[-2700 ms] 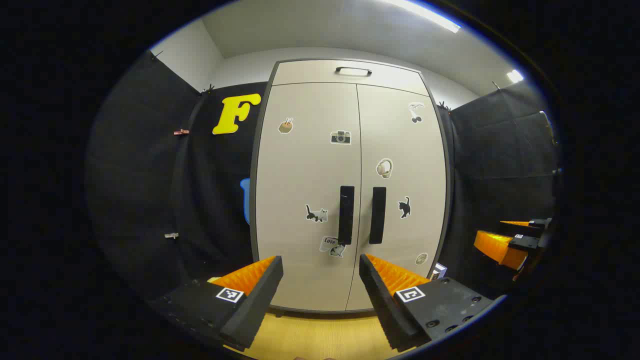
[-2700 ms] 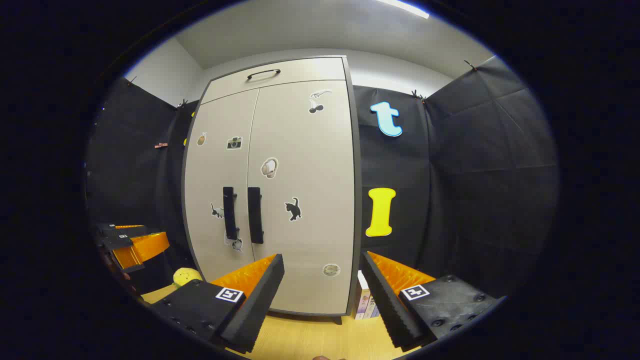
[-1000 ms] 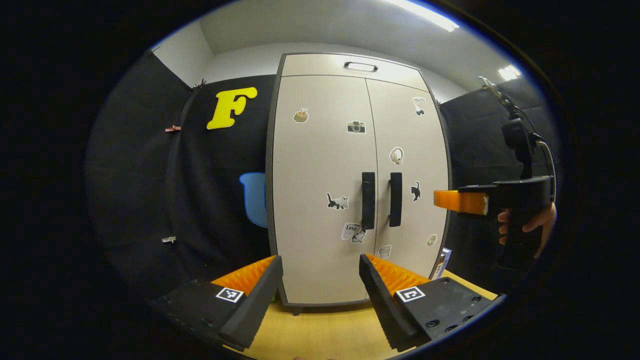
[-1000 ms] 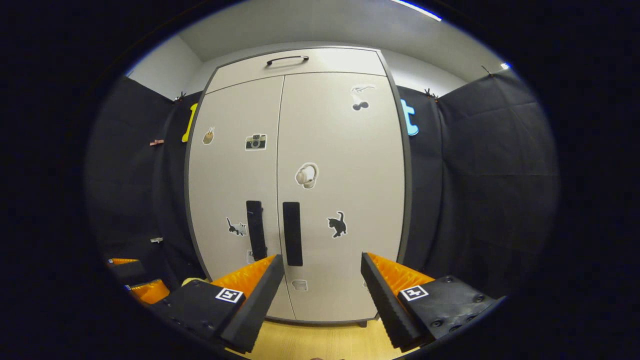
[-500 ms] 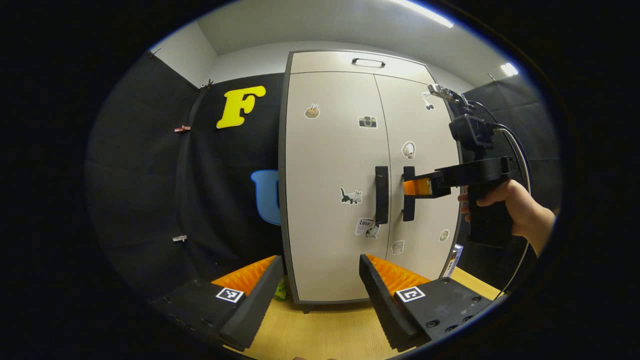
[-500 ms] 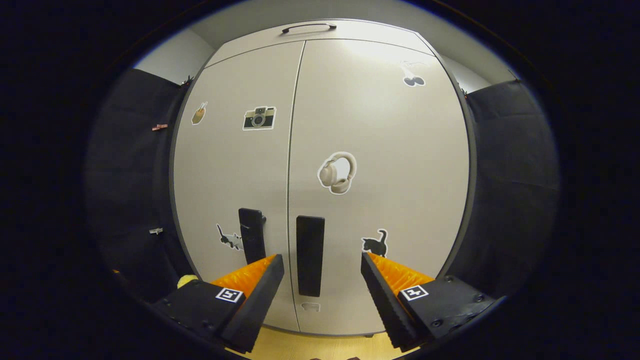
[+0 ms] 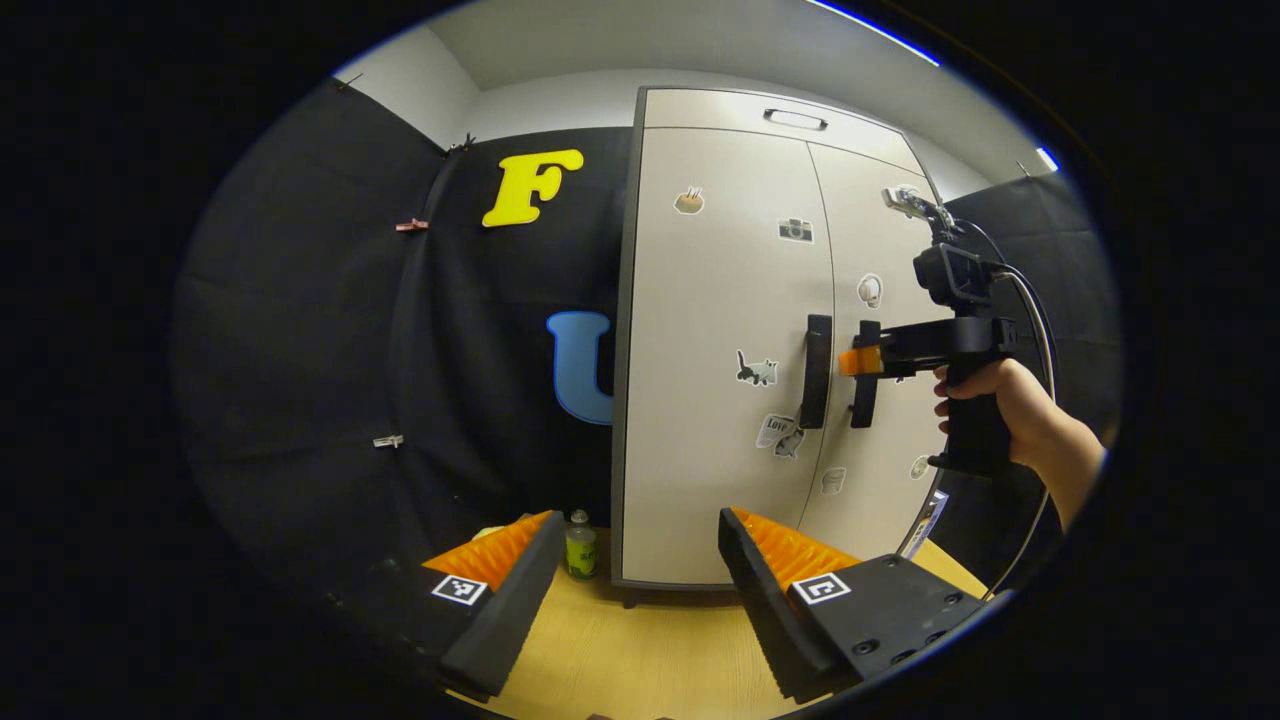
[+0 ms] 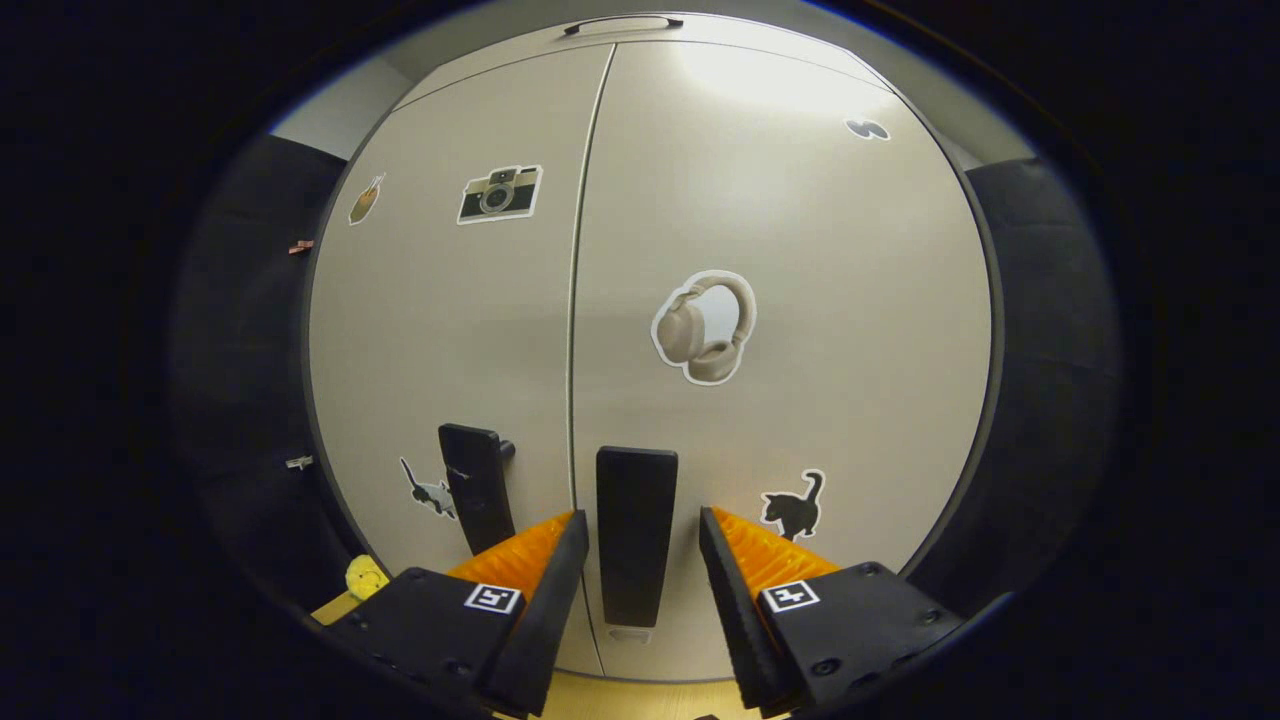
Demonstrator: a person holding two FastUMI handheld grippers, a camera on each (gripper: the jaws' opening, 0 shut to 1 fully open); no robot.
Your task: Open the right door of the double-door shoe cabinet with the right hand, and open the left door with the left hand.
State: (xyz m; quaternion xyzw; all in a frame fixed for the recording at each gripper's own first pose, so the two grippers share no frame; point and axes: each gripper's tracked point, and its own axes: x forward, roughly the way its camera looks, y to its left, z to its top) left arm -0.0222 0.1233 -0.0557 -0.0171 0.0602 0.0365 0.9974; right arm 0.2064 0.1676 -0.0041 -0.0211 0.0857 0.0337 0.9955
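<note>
my right gripper [image 8: 633,545] is up against the tall, pale grey double-door shoe cabinet [image 8: 800,250], its fingers standing on either side of the flat black vertical bar handle of the right door [image 8: 636,530]. there is a narrow gap on each side, so the jaws are partly apart and i have nothing clamped yet. in the left gripper view the same tool, held in my right hand [image 7: 1000,400], points its tip at that handle [image 7: 865,375].

my left gripper [image 7: 640,560] hangs back, low and well apart from the cabinet, fingers wide and empty.

both doors are shut, meeting at a thin centre seam. the matching black handle of the left door [image 8: 477,485] sits just beside the seam on the other side. the panels look like light, rigid board on side hinges, so i judge they will swing easily. the handle looks stiff and smooth, so i would pinch it at mid-height and pull straight back, not twist.

around me: a small green bottle [image 7: 580,545] on the light wooden floor [image 7: 650,650] at the cabinet's left foot, a yellow object [image 8: 365,577] low on that side, and stickers on the doors. nothing stands in the right door's arc that i can see.
</note>
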